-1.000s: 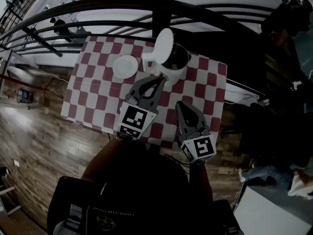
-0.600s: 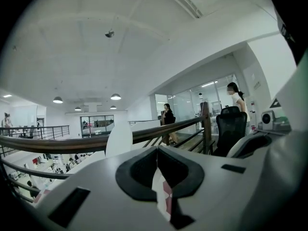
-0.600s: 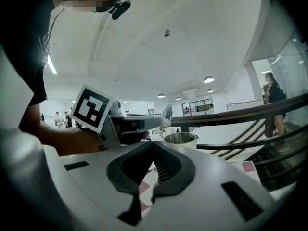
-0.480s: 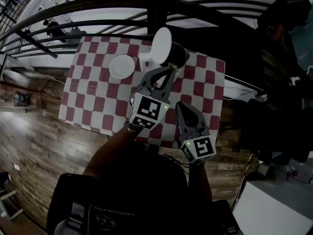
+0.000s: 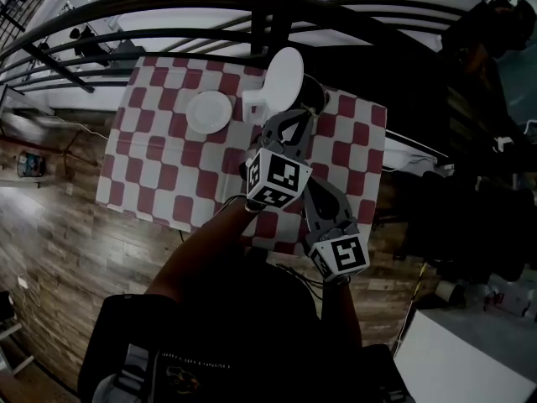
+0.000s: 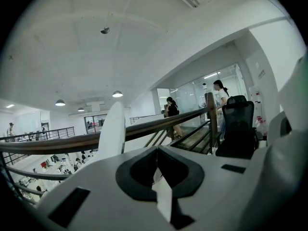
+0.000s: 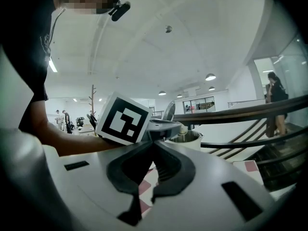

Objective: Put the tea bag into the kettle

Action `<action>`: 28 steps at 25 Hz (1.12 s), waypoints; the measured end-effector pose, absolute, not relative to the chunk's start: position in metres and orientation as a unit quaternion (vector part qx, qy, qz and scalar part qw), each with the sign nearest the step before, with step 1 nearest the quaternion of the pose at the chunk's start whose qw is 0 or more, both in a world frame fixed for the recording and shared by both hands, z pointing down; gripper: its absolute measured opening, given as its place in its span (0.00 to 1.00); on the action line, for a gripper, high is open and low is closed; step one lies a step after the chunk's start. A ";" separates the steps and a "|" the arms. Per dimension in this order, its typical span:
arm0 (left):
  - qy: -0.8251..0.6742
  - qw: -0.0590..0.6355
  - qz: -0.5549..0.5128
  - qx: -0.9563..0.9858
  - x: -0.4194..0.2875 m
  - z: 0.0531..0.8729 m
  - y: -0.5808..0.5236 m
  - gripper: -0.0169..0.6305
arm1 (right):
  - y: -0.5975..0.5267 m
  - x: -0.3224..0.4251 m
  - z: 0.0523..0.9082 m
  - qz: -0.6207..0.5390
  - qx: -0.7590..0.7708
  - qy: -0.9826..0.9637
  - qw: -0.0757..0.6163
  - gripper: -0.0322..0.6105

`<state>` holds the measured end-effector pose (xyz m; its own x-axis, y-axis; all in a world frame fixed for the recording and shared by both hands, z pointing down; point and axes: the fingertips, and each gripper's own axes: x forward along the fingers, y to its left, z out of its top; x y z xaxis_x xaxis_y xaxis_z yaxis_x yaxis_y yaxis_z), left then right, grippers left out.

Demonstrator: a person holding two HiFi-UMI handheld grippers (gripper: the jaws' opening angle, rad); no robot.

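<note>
The checkered tabletop (image 5: pixel 159 183) carries a white kettle (image 5: pixel 317 99) at its far edge, its lid tipped open. A small white plate (image 5: pixel 207 112) sits just beside the kettle, toward the left edge. The left claw (image 6: pixel 156 150) hovers at the kettle's mouth, clamped on the white tea bag (image 6: pixel 162 196), which hangs from its tips. The right claw (image 7: pixel 154 143) is closed and empty, nearer the front edge.

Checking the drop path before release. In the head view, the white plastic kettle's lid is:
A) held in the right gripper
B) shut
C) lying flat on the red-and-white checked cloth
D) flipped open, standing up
D: the white plastic kettle shows a dark open mouth with its white lid tipped up behind it. The left gripper, shut on the tea bag, is by that mouth.
</note>
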<state>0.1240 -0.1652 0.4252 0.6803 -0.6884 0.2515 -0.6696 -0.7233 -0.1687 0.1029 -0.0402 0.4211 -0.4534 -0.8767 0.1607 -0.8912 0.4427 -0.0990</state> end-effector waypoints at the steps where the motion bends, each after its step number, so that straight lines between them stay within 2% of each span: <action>1: 0.372 0.033 -0.153 -0.915 0.125 0.428 -0.166 0.03 | -0.040 0.103 0.422 0.086 0.522 -0.848 0.043 0.07; 18: 0.375 0.036 -0.183 -0.908 0.127 0.454 -0.174 0.04 | -0.039 0.102 0.427 0.090 0.521 -0.847 0.049 0.07; 19: 0.365 0.034 -0.187 -0.911 0.130 0.457 -0.172 0.07 | -0.039 0.102 0.427 0.092 0.522 -0.847 0.049 0.07; 21: 0.348 0.023 -0.189 -0.918 0.134 0.463 -0.169 0.29 | -0.039 0.102 0.426 0.093 0.523 -0.846 0.049 0.07; 22: 0.344 0.018 -0.190 -0.919 0.134 0.466 -0.168 0.33 | -0.039 0.102 0.425 0.093 0.524 -0.845 0.049 0.07; 28: 0.344 0.015 -0.193 -0.919 0.128 0.472 -0.163 0.37 | -0.038 0.105 0.428 0.096 0.524 -0.845 0.048 0.07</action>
